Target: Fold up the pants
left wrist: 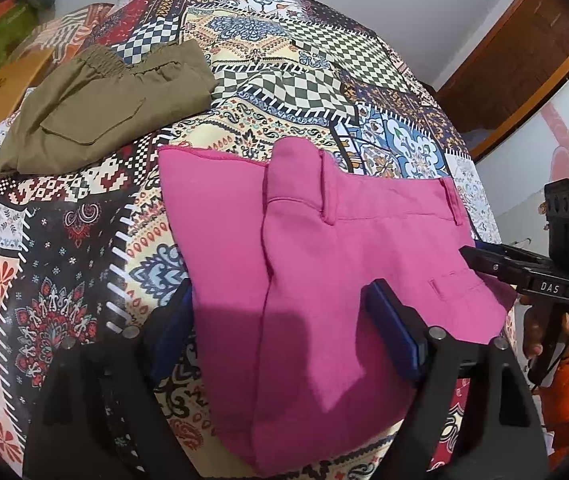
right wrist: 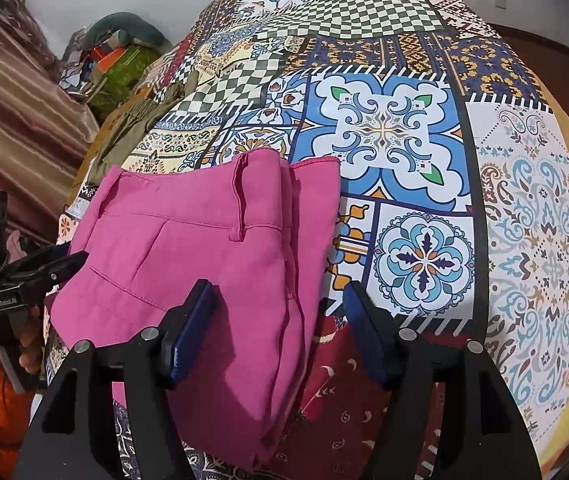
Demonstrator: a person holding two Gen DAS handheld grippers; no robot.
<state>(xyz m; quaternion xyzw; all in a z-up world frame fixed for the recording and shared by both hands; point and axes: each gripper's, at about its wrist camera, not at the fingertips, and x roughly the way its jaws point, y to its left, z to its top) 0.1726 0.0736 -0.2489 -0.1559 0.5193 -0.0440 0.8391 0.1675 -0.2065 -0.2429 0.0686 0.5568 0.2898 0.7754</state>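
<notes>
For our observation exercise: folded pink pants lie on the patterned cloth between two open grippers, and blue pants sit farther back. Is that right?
One detail is wrong. The pants farther back are olive green, not blue, as the left wrist view shows. The rest holds: folded pink pants lie on the patterned cloth between the open left gripper and right gripper.

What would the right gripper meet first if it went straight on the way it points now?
Probably the folded pink pants, at their right edge. The right gripper is open, tilted down over that edge and the patterned bedcover beside it; depth is unclear, so it might land on the cover instead.
</notes>
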